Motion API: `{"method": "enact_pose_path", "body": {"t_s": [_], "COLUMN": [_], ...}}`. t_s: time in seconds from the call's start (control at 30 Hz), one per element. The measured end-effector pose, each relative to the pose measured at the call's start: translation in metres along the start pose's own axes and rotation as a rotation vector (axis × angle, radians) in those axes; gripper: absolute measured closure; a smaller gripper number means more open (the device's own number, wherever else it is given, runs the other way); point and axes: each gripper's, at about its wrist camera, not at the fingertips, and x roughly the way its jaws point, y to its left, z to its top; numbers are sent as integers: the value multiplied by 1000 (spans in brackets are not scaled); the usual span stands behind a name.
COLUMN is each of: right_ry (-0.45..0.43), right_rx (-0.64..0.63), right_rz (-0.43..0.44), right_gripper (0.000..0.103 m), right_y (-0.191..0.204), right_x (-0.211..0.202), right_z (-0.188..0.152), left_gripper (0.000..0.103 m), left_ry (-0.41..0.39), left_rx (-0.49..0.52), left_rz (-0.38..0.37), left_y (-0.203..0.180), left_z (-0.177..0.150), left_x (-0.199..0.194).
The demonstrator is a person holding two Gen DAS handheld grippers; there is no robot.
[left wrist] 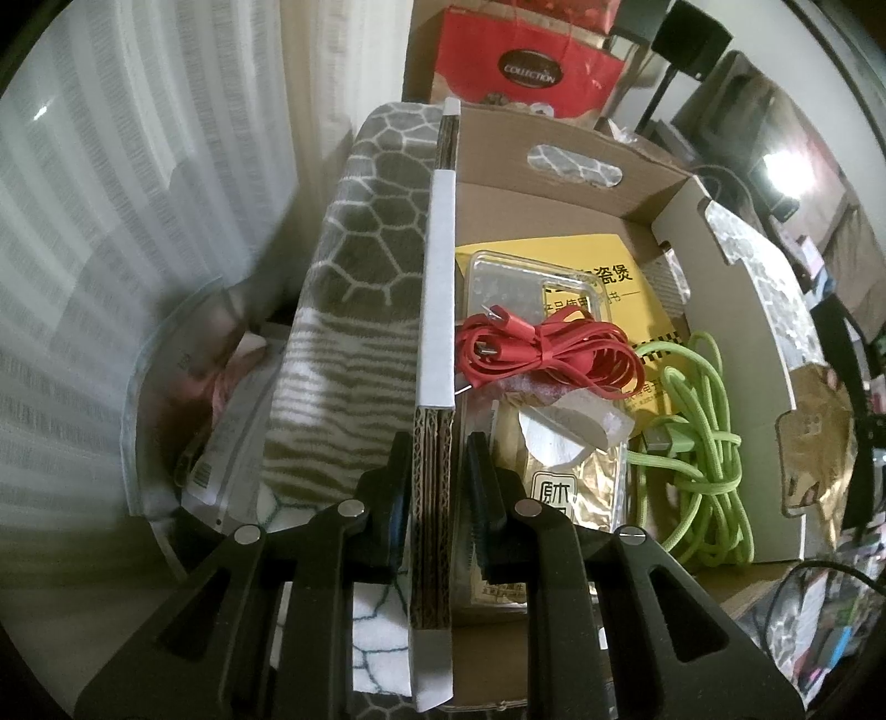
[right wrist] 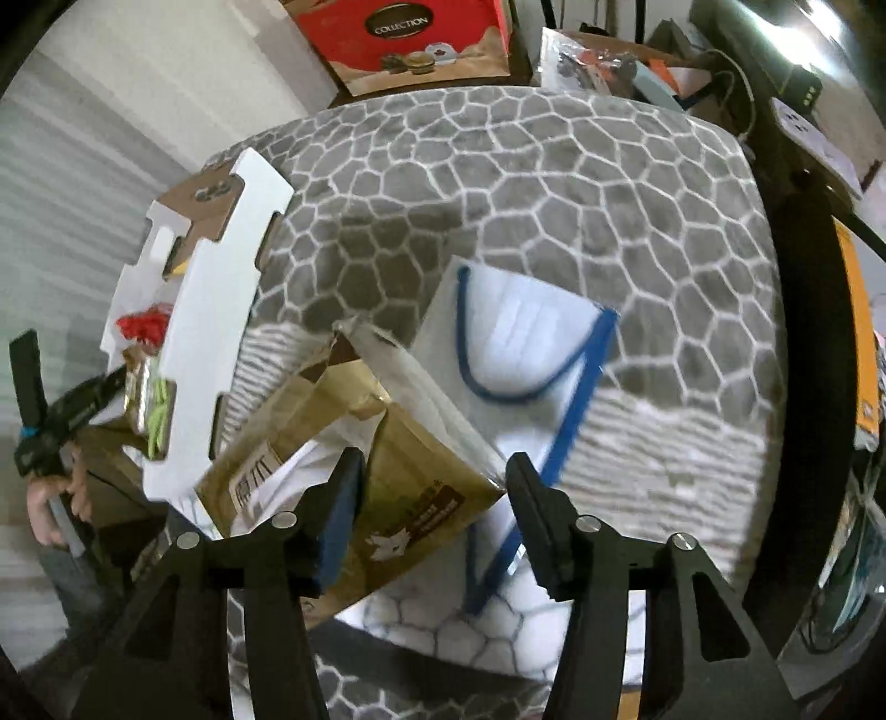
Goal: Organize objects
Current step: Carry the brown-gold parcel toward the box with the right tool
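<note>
Left wrist: box (left wrist: 554,160) wall clamped by left gripper (left wrist: 434,471) | right gripper (right wrist: 432,487) half open, astride brown pouch (right wrist: 410,459), unpinched | pouch to be gripped squarely.

Probably a cluttered home: patterned blanket (right wrist: 554,183), curtain (left wrist: 138,166), biscuit gift box (right wrist: 404,39).

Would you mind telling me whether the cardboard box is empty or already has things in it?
It already has things in it: the cardboard box holds a red cable, a green cable and a yellow booklet.

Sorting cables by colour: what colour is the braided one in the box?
Lime green cable, clearest in the left wrist view.
</note>
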Motion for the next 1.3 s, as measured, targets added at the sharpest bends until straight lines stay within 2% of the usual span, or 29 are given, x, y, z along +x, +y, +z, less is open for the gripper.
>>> {"method": "enact_pose_path", "body": {"t_s": [0.1,0.17,0.23,0.3,0.33,0.4,0.47,0.53,0.67,0.77,0.9,1.03,1.2,1.3], "right_ry": [17,-8,-92,-153,-171,-158,-106,-91,-91,-72,-37,-10,-42,-68], "right_rx": [-4,-22,-77,-148,-205,-239,-228,-243,-295,-340,-369,-365,-297,-273], "right_rz": [-2,-16,-55,-90,-122,-150,-107,-69,-88,-58,-21,36,140,138], "right_gripper": [49,47,27,17,17,16,16,17,18,20,33,45,45,45], "right_y": [1,2,8,13,18,17,12,10,16,28,45,61,66,69], "right_x": [-1,-5,-18,-29,-34,-35,-31,-29,-29,-28,-15,4,13,17], "right_z": [-8,-9,-9,-11,-14,-16,-21,-30,-52,-72,-85,-85,-67,-56], "left_gripper": [87,87,87,87,87,87,87,87,87,84,83,83,83,83], "left_ry": [-1,-1,0,0,-1,-2,-3,-4,-3,-3,-6,-5,-5,-4], "left_rx": [-2,-2,-2,0,-1,-3,-4,-4,-4,-3,-2,-6,-6,-7], "left_rz": [-4,-6,-4,-2,-3,-4,-5,-5,-3,-2,1,-4,-5,-7], "left_y": [0,1,1,1,1,2,1,1,1,1,0,0,0,0], "left_z": [0,0,0,0,0,0,-1,-1,-1,-2,-3,-3,-2,-1], "left_x": [0,0,0,0,0,-1,-1,-1,-1,0,0,0,-1,-1]}}
